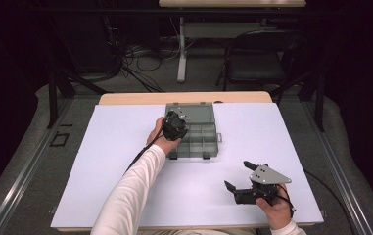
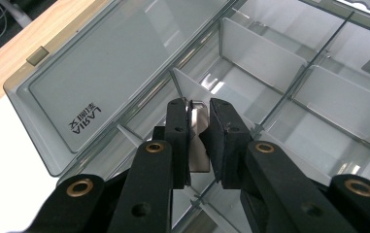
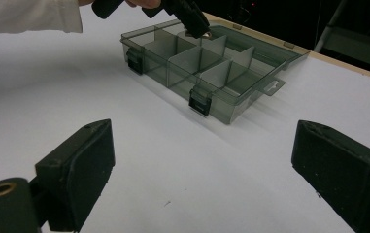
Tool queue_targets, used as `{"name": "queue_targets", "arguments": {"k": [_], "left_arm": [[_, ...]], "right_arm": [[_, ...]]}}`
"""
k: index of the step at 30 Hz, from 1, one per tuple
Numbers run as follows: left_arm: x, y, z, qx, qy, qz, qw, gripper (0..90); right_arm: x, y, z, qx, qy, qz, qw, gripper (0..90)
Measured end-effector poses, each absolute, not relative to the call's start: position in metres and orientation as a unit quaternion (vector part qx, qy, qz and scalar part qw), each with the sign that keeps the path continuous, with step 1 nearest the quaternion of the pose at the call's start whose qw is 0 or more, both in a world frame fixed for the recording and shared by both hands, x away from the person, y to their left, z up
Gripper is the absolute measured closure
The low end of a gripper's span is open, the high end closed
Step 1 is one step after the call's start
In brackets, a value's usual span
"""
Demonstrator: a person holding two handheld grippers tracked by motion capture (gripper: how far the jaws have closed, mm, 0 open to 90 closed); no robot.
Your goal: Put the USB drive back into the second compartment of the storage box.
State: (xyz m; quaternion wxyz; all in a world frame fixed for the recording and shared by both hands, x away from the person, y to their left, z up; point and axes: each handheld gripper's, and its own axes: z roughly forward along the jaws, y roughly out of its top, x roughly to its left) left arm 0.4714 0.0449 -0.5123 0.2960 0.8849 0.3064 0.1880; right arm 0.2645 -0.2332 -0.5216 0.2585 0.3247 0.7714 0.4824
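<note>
Smoky grey plastic organiser box (image 1: 194, 133) sits open toward the far middle of the white counter (image 1: 101, 161), lid laid back behind it. The left claw (image 2: 199, 127) is down inside it, clamped on one of the little clear divider plates (image 2: 198, 141) in a compartment at the box's far left. The right claw (image 1: 237, 176) is well apart near the right front edge, spread wide with nothing in it.

White sleeves (image 1: 130, 191); black grippers, brass rivets (image 2: 154, 147), perhaps bushings.
</note>
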Motion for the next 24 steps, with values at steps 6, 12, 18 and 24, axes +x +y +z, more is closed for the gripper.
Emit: {"name": "queue_targets", "arguments": {"k": [6,12,18,24], "left_arm": [[0.4711,0.0450,-0.5119,0.883,0.309,0.190,0.297,79.0],[0.4705,0.0448,-0.5116,0.884,0.309,0.190,0.296,79.0],[0.4719,0.0447,-0.5130,0.884,0.311,0.188,0.293,79.0],[0.4728,0.0454,-0.5130,0.881,0.317,0.193,0.294,73.7]], "right_arm": [[0.2645,-0.2328,-0.5217,0.324,0.771,0.483,0.258,8.3],[0.2647,-0.2324,-0.5219,0.323,0.772,0.483,0.258,8.4],[0.2633,-0.2334,-0.5222,0.326,0.772,0.482,0.258,8.4],[0.2627,-0.2353,-0.5216,0.330,0.768,0.483,0.260,8.7]]}}
